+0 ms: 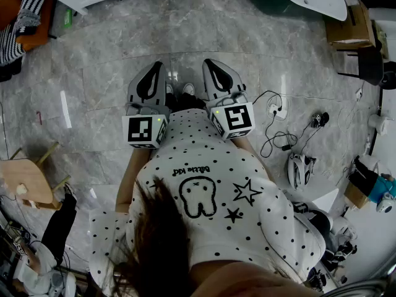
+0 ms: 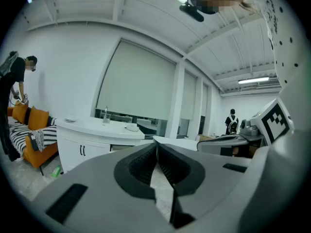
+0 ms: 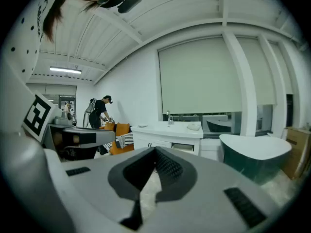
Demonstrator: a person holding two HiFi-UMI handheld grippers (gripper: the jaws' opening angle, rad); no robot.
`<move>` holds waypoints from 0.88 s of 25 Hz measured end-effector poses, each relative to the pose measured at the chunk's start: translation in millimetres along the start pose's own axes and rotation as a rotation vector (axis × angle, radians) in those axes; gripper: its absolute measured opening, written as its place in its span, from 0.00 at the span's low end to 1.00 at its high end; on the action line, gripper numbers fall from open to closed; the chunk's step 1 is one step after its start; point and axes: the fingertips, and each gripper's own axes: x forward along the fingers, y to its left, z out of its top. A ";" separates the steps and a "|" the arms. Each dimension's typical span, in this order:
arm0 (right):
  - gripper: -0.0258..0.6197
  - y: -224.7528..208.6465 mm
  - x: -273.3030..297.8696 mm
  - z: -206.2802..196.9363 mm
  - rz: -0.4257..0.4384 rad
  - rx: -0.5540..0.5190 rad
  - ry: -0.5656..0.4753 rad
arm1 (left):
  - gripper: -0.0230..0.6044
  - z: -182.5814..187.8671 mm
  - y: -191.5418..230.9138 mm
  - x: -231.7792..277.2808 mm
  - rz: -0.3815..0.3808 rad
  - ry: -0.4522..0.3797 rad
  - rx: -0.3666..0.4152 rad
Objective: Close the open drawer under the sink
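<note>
Two hand-held grippers sit side by side in front of a person in a dotted white shirt, both pointing forward over a marble floor.

The left hand-held gripper is clenched. Its ribbed pads meet at the tips with nothing between them. Far off to its left, a person bends over an orange sofa. Ahead of this gripper and somewhat left stands a white counter with a faucet on top. The drawer under it stands slightly open, just right of two shut cabinet doors and well apart from the jaw tips.

The right hand-held gripper is likewise clenched and empty, its pads closed tip to tip. In its view the counter lies straight ahead, and the open drawer shows just above the jaw tips and a little right, far from them. A dark green tub stands to this gripper's right. Neither gripper touches anything.
</note>
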 end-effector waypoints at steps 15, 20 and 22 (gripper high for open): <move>0.06 -15.3 11.6 1.3 0.006 -0.008 0.009 | 0.07 4.6 6.8 16.1 0.032 -0.013 -0.005; 0.06 -21.0 11.9 3.0 0.023 0.010 0.000 | 0.07 7.4 6.0 20.2 0.046 -0.018 -0.006; 0.06 -23.8 10.7 2.3 0.041 0.039 -0.017 | 0.07 6.8 5.9 21.6 0.053 -0.020 -0.006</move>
